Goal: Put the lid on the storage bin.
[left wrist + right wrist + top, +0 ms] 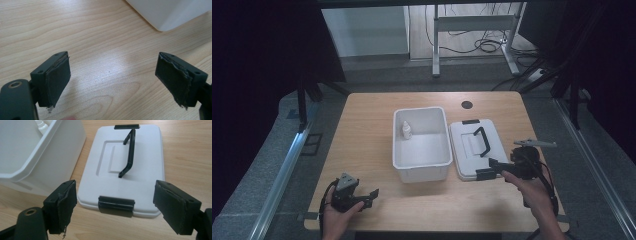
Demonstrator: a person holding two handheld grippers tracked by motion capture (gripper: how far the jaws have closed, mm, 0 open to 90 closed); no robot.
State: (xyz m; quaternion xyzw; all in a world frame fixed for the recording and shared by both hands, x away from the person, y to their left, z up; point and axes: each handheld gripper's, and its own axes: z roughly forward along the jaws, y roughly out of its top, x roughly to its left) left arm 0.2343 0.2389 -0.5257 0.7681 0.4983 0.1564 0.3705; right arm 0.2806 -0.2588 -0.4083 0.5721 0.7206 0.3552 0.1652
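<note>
White rectangular plastic lid point(130, 172) w/ black raised handle point(128, 153) lies flat just right of open white plastic bin point(420, 144). Likely light, stiff, slick; handle is prob. best hold. Bin holds small white bottle point(406, 131), back-left corner. Right gripper point(115, 207) gapes at lid's near clip; left gripper point(112, 80) gapes, empty, front-left of bin.

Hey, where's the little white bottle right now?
The small white bottle stands upright inside the open white bin at mid-table in the high view, in its far-left corner; the lid lies flat just right of the bin.
</note>
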